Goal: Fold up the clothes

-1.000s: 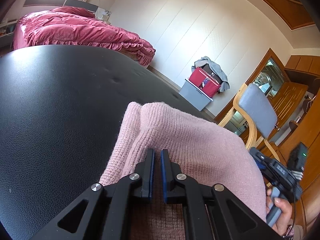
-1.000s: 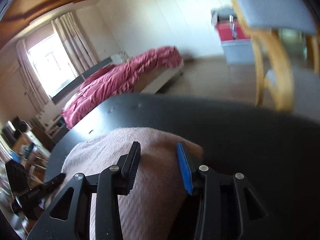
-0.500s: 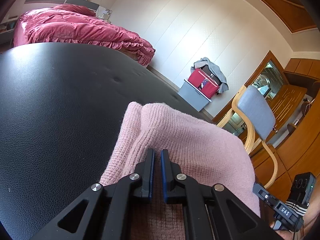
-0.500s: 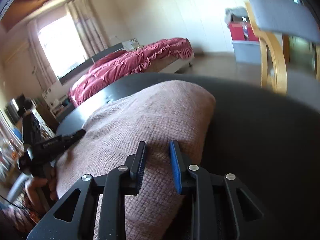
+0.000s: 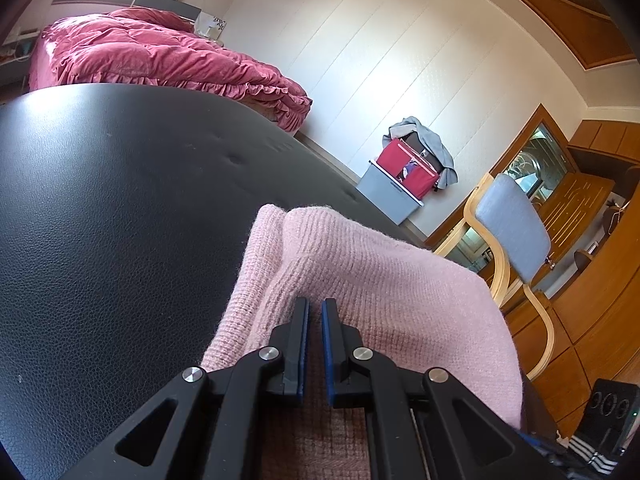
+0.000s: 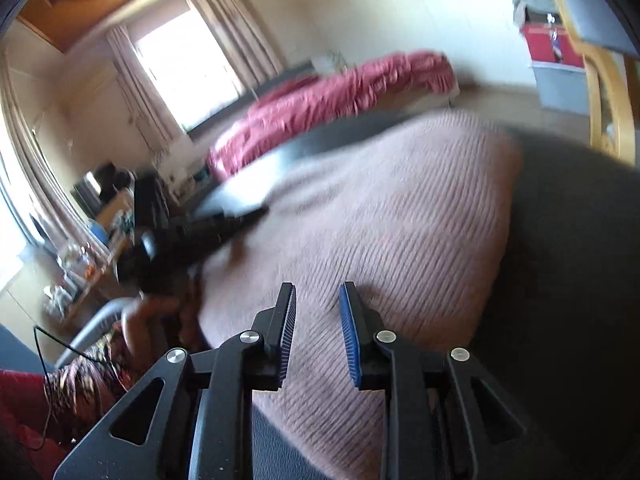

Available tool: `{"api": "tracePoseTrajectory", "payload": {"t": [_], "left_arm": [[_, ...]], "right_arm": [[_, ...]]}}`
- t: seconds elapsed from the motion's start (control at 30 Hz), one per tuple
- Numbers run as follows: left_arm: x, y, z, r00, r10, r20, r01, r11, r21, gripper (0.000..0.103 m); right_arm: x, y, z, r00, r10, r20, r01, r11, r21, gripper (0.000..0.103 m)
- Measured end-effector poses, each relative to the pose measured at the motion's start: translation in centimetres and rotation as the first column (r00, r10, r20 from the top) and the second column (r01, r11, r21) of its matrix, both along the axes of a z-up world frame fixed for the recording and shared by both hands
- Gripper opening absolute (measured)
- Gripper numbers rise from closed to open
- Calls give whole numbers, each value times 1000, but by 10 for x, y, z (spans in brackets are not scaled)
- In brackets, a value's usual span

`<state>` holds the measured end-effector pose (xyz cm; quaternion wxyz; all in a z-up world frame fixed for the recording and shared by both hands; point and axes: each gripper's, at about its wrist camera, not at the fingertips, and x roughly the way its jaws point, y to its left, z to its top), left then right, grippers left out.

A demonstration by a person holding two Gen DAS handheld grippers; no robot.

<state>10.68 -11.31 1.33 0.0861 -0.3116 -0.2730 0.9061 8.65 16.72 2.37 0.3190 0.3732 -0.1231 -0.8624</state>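
Two grippers noted: left gripper [image 5: 315,308] clamped on pink knit sweater [image 5: 372,280]; right gripper [image 6: 318,300] apart above it, unclamped.

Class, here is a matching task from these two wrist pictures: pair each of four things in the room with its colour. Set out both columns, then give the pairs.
Things:
1. sweater
2. bedspread
3. table top
4. chair back

Colours:
A. black
B. grey-blue
C. pale pink
D. deep red

Pairs: 1-C, 2-D, 3-A, 4-B
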Motion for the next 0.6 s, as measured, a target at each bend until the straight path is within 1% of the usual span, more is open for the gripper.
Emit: {"api": "tracePoseTrajectory", "payload": {"t": [0.07, 0.1, 0.17, 0.2, 0.23, 0.33, 0.37, 0.47, 0.5, 0.53, 0.6], "left_arm": [[0, -1, 0, 1000, -4, -6, 4, 1000, 12, 5], [1, -4, 1, 1000, -7, -13, 8, 1000, 22, 6], [9, -8, 3, 999, -25, -36, 27, 998, 58, 10], [16, -10, 6, 998, -37, -60, 42, 996, 79, 13], [25, -10, 9, 995, -52, -86, 59, 994, 87, 14], [53, -6, 19, 981, -99, -167, 116, 989, 90, 15], [57, 0, 20, 979, -122, -162, 134, 989, 62, 16], [61, 22, 19, 976, -195, -98, 190, 980, -57, 17], [60, 25, 16, 977, -200, -69, 195, 978, -77, 17], [56, 25, 11, 980, -198, -37, 194, 977, -89, 17], [46, 17, 6, 983, -186, 2, 186, 980, -67, 14]], "right_arm": [[-14, 8, -15, 996, -25, 91, 28, 999, -33, 15], [-21, 15, -22, 990, -38, 137, 46, 997, -60, 0], [-30, 33, -34, 978, -35, 205, 73, 981, -181, 0], [-31, 36, -35, 976, -31, 214, 75, 976, -202, 0], [-32, 37, -36, 975, -28, 219, 76, 974, -214, 0], [-29, 28, -31, 982, -40, 187, 69, 986, -152, 0], [-28, 26, -29, 983, -42, 179, 68, 988, -138, 0], [-30, 28, -31, 981, -38, 188, 69, 984, -162, 0], [-30, 27, -30, 982, -40, 185, 70, 985, -159, 0], [-29, 25, -29, 983, -43, 180, 70, 986, -150, 0], [-29, 22, -27, 984, -47, 171, 71, 988, -136, 0]]}}
